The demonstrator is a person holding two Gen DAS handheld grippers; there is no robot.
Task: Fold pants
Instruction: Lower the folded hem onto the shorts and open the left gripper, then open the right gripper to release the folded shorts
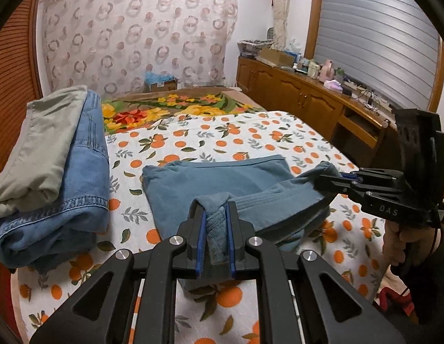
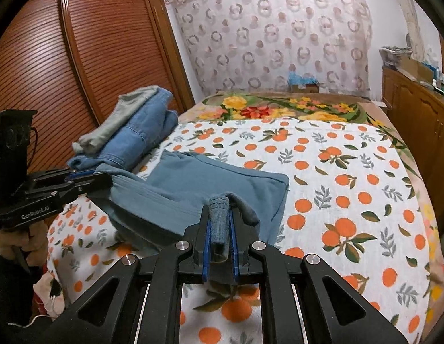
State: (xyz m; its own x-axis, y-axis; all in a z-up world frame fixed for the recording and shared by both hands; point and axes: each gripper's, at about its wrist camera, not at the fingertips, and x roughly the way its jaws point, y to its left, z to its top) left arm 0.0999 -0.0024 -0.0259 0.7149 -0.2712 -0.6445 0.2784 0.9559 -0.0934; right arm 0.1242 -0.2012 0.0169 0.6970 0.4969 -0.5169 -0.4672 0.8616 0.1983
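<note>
Blue-grey pants (image 1: pixel 222 180) lie partly folded on the orange-print bedsheet (image 1: pixel 250 134). My left gripper (image 1: pixel 216 215) is shut on the near left corner of the pants and holds it above the sheet. My right gripper (image 1: pixel 325 182) is shut on the near right corner, at the same height. In the right wrist view the pants (image 2: pixel 222 177) stretch from my right gripper (image 2: pixel 220 215) to my left gripper (image 2: pixel 104 179). The near edge hangs between the two grippers over the flat far part.
A stack of folded denim jeans (image 1: pixel 78 172) with a grey-green garment (image 1: pixel 47 143) on top sits on the bed's left side. A wooden cabinet (image 1: pixel 307 97) with clutter runs along the right. A slatted wooden wardrobe (image 2: pixel 64 57) stands left. A floral blanket (image 1: pixel 170 109) covers the far end.
</note>
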